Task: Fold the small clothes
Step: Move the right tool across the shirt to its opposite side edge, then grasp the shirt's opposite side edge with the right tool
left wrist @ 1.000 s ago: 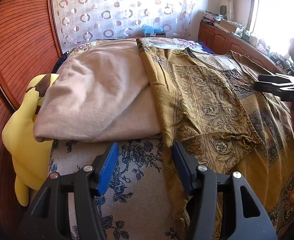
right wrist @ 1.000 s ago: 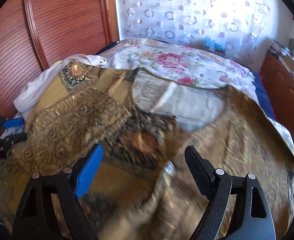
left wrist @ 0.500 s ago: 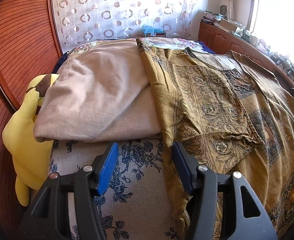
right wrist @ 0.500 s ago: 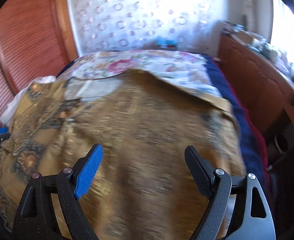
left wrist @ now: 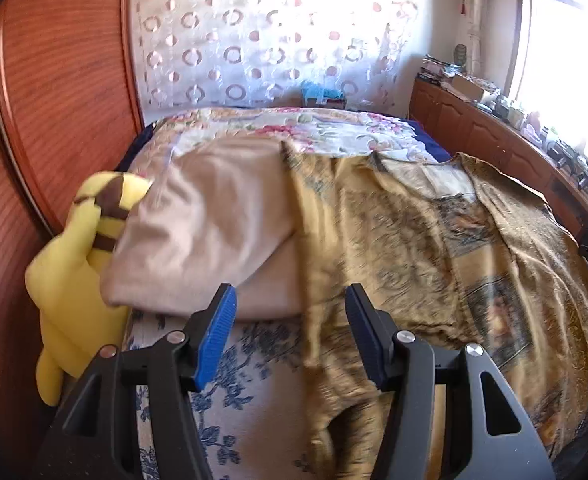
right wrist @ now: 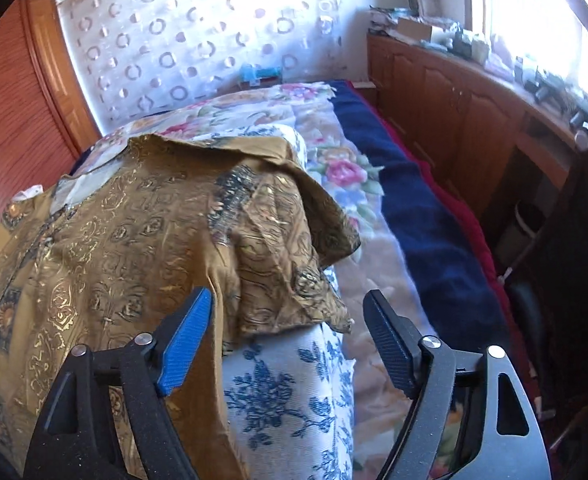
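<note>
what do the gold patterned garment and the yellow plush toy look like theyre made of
Gold patterned garment: thin woven cloth, perhaps silk or satin-like, with glinting metallic-looking print; it drapes and creases softly. Yellow plush toy: soft, matte, fleece-like fabric with brown stripes, apparently stuffed, judging by its rounded limbs.

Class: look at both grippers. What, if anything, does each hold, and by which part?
Nothing is held. The left gripper stands open above the gold patterned garment; the right gripper, jaws closing, has gripped nothing yet.

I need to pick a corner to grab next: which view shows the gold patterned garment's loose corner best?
The right wrist view: the gold patterned garment is sharp there, its loose corner hanging over the blue-flowered cushion, just ahead of the right gripper, whose jaws are closing on nothing. The left wrist view shows more of the garment, blurred.
</note>
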Tool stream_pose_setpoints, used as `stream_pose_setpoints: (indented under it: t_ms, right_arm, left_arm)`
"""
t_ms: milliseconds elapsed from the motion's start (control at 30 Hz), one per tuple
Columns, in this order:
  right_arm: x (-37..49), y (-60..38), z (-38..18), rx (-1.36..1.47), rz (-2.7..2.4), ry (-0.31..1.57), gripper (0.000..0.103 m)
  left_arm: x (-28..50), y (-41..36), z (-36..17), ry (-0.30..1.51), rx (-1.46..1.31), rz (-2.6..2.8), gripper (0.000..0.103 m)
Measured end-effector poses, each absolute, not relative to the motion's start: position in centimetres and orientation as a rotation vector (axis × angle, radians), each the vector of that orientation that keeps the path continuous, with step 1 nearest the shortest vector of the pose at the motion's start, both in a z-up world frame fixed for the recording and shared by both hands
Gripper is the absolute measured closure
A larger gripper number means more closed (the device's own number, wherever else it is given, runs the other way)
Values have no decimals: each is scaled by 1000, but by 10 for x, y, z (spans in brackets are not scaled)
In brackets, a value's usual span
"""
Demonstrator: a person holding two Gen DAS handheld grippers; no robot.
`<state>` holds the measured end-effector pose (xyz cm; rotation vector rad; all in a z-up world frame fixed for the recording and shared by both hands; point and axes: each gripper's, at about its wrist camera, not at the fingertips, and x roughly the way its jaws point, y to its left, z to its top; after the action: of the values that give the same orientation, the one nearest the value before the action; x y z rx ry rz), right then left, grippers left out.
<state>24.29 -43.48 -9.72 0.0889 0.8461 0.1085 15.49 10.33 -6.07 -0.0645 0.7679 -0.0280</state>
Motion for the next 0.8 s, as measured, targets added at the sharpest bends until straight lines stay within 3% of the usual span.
stream_pose_setpoints:
  t_ms: [167, 333, 500, 800]
  right_arm:
    - [249, -448, -98, 164, 143, 858, 42]
    - [254, -460, -96, 202, 134, 856, 48]
    - [260, -460, -102, 227, 156, 886, 68]
    - [261, -453, -102, 169, 173, 910, 94]
  left_arm:
    - [162, 74, -50, 752, -45, -106, 47]
    - [175, 34, -53, 767, -17, -211, 47]
    - [187, 2, -65, 808, 24, -282, 47]
    - [191, -21, -86, 891, 68, -310, 47]
